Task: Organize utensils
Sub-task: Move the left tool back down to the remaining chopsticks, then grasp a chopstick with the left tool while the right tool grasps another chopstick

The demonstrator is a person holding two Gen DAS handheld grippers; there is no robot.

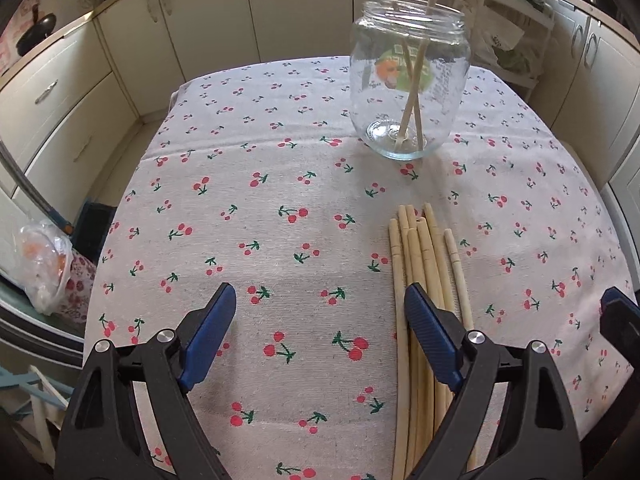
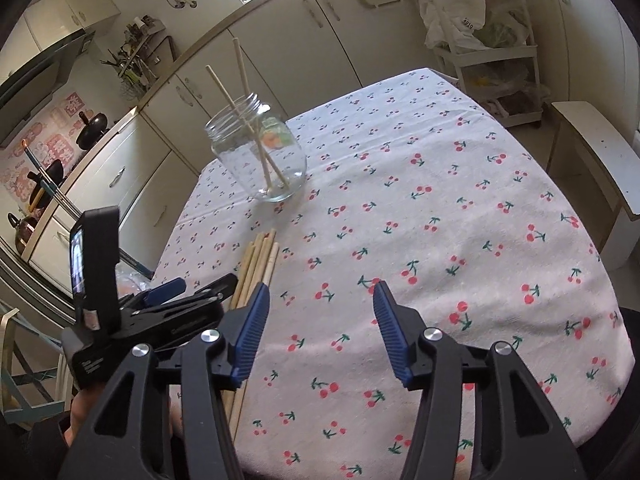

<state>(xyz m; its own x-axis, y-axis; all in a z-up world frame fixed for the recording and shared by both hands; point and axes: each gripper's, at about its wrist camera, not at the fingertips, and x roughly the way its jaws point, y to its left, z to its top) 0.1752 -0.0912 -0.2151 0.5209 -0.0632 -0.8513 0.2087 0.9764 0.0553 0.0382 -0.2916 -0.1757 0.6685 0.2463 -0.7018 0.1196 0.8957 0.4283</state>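
The glass jar [image 1: 409, 76] stands upright on the cherry-print table [image 1: 280, 184], two chopsticks [image 1: 412, 92] crossed inside it. Just in front of the jar, a bundle of loose chopsticks [image 1: 420, 256] lies flat on the cloth. The left gripper [image 1: 320, 300] hovers there, jaws wide and empty, one blue pad over the bundle. Beside it the right gripper [image 2: 320, 300] hangs, jaws parted, nothing between them.

A home kitchen is shown: cream cabinets [image 2: 280, 40], pots on a stove [image 2: 52, 176], a cherry-print cloth [image 1: 280, 184] covering the tabletop.
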